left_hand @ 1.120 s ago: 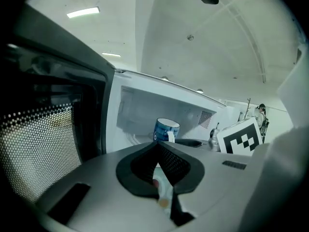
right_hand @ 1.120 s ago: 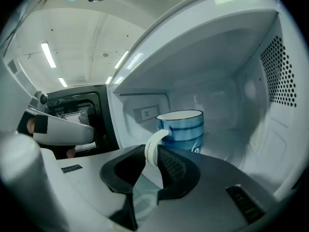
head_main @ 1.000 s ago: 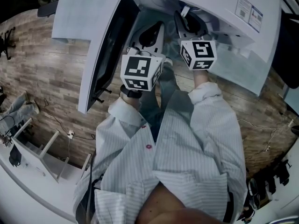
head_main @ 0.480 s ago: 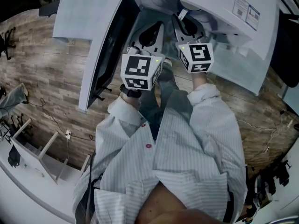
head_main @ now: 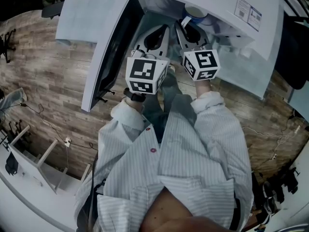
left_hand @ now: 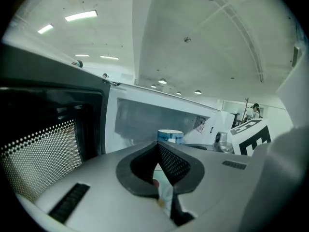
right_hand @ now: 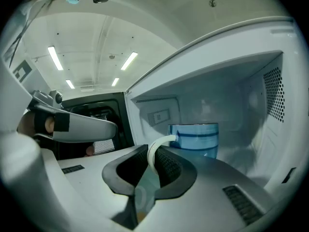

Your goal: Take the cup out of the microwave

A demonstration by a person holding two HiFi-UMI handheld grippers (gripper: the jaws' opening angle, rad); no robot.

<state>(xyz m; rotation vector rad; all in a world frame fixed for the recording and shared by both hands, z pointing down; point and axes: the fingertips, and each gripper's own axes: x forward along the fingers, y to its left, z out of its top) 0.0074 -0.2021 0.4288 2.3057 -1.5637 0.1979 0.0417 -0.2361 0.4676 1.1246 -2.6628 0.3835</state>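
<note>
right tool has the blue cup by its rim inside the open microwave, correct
Not the rim. The right tool is closing its jaws on the white handle of the blue cup, with the handle between them, as the right gripper view shows. The cup does stand inside the open microwave.

Microwave cavity open. Free room above cup and to its right, as far as perforated side wall. Frame left closed off by swung-out door; left gripper crowding that side of the opening.
</note>
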